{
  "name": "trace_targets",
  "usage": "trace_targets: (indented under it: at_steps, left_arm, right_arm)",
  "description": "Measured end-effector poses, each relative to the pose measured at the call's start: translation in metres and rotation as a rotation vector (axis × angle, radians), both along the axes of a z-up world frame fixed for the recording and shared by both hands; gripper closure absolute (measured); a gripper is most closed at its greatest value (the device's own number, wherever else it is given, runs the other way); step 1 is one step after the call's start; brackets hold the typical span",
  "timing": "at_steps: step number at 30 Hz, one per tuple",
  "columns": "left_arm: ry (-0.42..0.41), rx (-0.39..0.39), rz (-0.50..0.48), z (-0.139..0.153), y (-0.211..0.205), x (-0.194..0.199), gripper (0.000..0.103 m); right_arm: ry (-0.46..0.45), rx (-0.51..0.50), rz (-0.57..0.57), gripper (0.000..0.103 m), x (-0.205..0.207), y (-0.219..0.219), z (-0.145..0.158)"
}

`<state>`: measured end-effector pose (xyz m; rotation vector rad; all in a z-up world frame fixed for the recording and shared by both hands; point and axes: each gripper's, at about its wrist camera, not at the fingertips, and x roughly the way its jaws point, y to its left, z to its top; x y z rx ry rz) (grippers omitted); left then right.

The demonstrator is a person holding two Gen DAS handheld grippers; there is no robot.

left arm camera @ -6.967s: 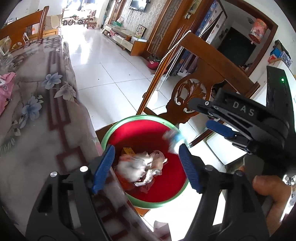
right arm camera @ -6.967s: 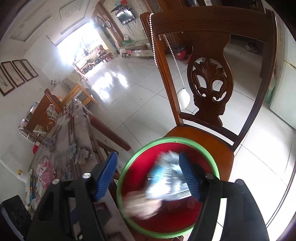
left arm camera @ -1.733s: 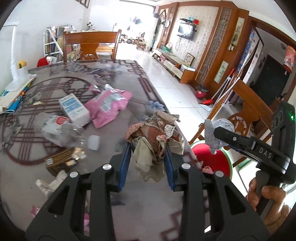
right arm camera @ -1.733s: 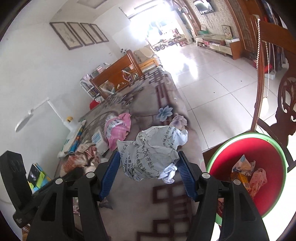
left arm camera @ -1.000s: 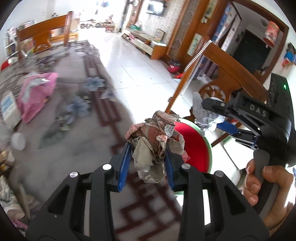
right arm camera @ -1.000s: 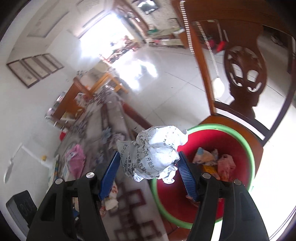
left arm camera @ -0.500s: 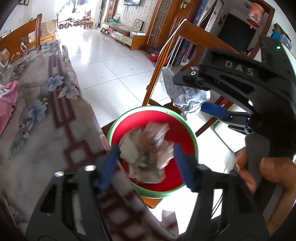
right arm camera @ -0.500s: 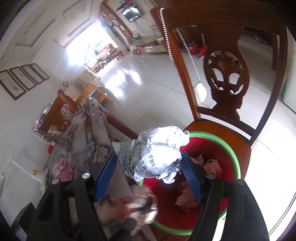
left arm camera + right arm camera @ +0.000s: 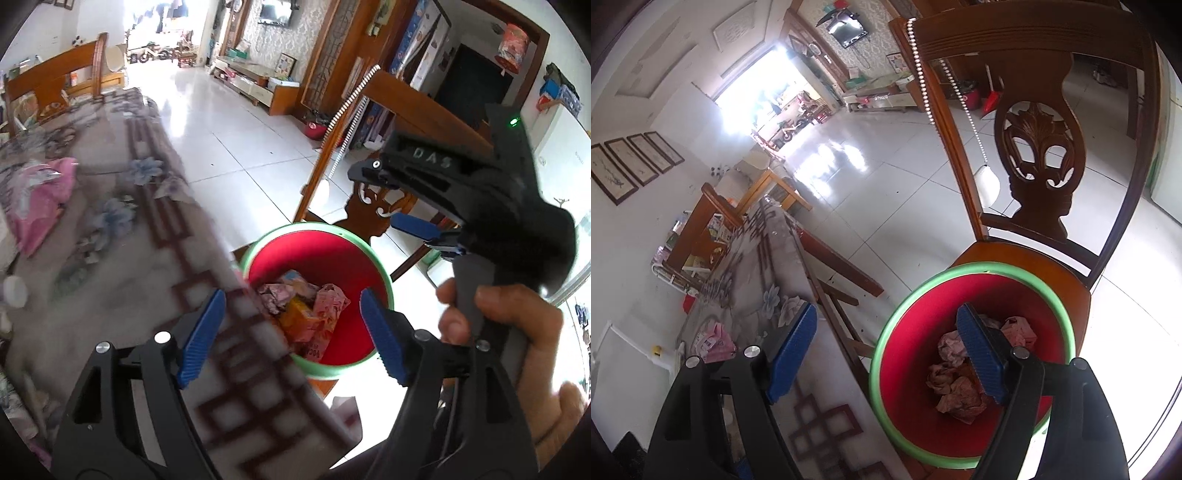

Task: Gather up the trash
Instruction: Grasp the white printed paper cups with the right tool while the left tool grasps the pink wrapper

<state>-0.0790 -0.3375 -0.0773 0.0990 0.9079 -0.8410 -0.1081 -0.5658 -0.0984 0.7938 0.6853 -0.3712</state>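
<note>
A red basin with a green rim (image 9: pixel 384 280) (image 9: pixel 886 339) stands on a wooden chair seat beside the table and holds several crumpled wrappers and papers (image 9: pixel 306 306) (image 9: pixel 956 384). My left gripper (image 9: pixel 291 336) is open and empty, over the table edge and the basin's near side. My right gripper (image 9: pixel 886 350) is open and empty, above the basin; it also shows in the left wrist view (image 9: pixel 424 229), held by a hand. The white paper ball is not visible.
The table (image 9: pixel 110 258) has a floral cloth with a pink bag (image 9: pixel 37 192) and a white cap (image 9: pixel 14 291) on it. The carved chair back (image 9: pixel 1041 155) rises behind the basin, with a bead cord (image 9: pixel 945 85) hanging. A tiled floor (image 9: pixel 886 192) lies beyond.
Both grippers opened over the basin. The brown crumpled bundle left my left gripper and lies in the basin. The white paper ball left my right gripper.
</note>
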Motion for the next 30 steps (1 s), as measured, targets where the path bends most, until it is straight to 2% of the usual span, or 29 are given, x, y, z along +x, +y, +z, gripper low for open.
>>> trace_targets:
  at_steps: [5,10,14,18,21,23,26,30]
  left_arm:
    - [-0.03,0.0,0.082,0.015,0.058,-0.001,0.023]
    - [-0.028,0.046,0.237,0.018,0.146,0.0,0.022]
    - [0.027,0.077,0.381,0.011,0.219,-0.006,0.021]
    - [0.121,0.019,0.559,-0.003,0.289,-0.02,0.021]
    - [0.208,-0.028,0.615,-0.019,0.311,-0.019,0.021]
    - [0.222,-0.051,0.618,-0.023,0.312,-0.016,0.021]
    - [0.168,-0.021,0.601,-0.02,0.31,-0.011,0.021]
    - [0.075,0.063,0.61,-0.02,0.312,0.006,0.021]
  right_arm:
    - [0.008,-0.018,0.047,0.028,0.012,0.017,0.004]
    - [0.019,-0.03,0.098,0.028,0.024,0.038,0.008]
    - [0.035,-0.055,0.165,0.028,0.035,0.064,0.011]
    - [0.052,-0.113,0.255,0.028,0.048,0.101,0.017]
    - [0.053,-0.139,0.322,0.028,0.057,0.129,0.02]
    - [0.051,-0.156,0.361,0.027,0.063,0.145,0.022]
    - [0.048,-0.208,0.437,0.027,0.071,0.176,0.026]
    - [0.04,-0.263,0.536,0.027,0.079,0.213,0.029]
